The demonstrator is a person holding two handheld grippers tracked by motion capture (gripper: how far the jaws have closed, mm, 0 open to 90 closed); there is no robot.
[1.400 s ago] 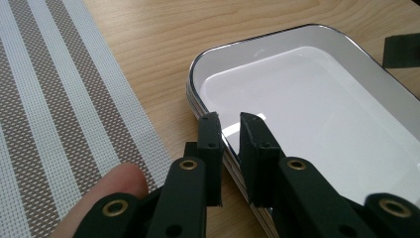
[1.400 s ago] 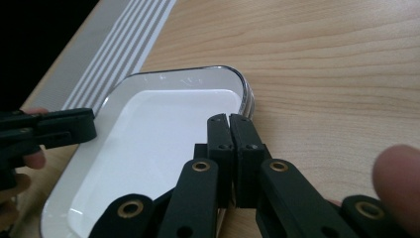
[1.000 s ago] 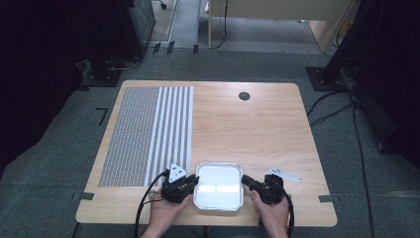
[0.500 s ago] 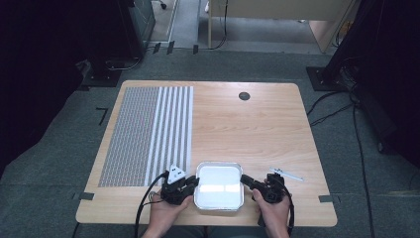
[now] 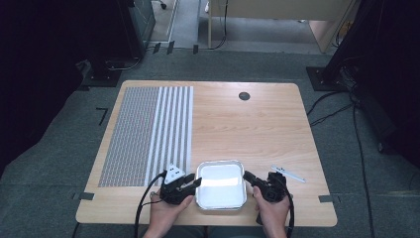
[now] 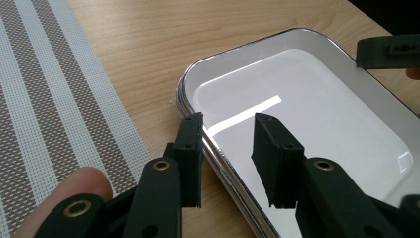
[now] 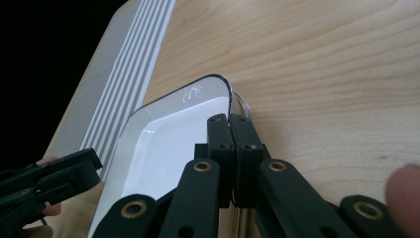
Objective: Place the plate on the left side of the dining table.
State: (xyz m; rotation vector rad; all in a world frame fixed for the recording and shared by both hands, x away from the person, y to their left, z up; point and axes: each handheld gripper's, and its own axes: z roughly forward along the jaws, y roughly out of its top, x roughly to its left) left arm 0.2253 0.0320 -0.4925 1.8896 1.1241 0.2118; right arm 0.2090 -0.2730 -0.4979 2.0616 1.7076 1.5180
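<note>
Item: white enamel tray (image 5: pixel 221 183), lying flat at the near edge of the wooden table (image 5: pixel 257 129), just right of the striped placemat (image 5: pixel 148 134), between my two claws. My right gripper (image 7: pixel 230 124) is clenched on the tray's right rim, jaws pressed together over the metal edge; my left gripper (image 6: pixel 228 148) stands released, jaws apart and straddling the left rim, one outside and one over the basin. Also logged: a small white utensil (image 5: pixel 288 173) beside my right hand.
</note>
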